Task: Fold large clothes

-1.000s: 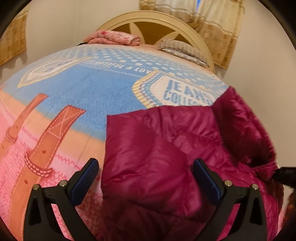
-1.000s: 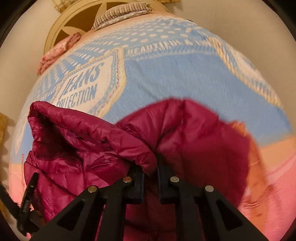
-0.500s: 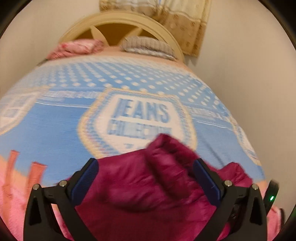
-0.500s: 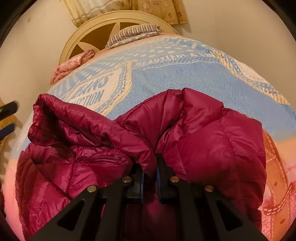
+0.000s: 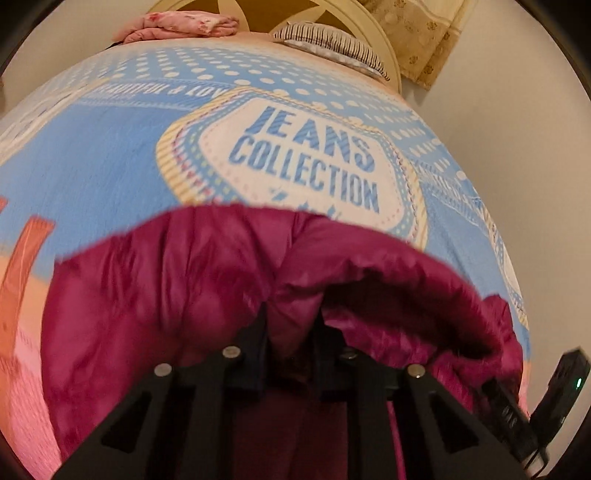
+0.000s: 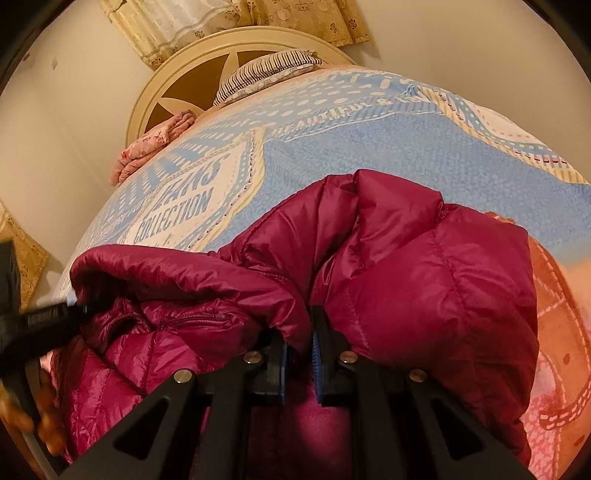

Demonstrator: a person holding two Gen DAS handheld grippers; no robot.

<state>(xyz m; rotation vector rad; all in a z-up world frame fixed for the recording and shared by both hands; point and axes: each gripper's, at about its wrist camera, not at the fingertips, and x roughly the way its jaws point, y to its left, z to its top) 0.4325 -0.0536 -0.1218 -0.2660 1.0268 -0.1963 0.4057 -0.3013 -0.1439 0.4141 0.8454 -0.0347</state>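
Note:
A magenta puffer jacket (image 5: 166, 295) lies bunched on the near part of a bed with a blue and pink printed cover (image 5: 110, 147). My left gripper (image 5: 290, 332) is shut on a fold of the jacket. My right gripper (image 6: 297, 339) is shut on another fold of the jacket (image 6: 424, 280), near its upper edge. In the right wrist view the left gripper (image 6: 55, 321) shows at the left, at the jacket's dark opening. The right gripper's body (image 5: 554, 398) shows at the lower right of the left wrist view.
A cream round headboard (image 6: 207, 62) stands at the far end. A striped pillow (image 6: 266, 70) and a folded pink floral cloth (image 6: 155, 144) lie by it. Curtains (image 6: 229, 18) hang behind. Pale walls flank the bed on both sides.
My left gripper was open above the jacket and has closed on a fold of it. The right gripper stays shut on the jacket, which has been drawn nearer and lower.

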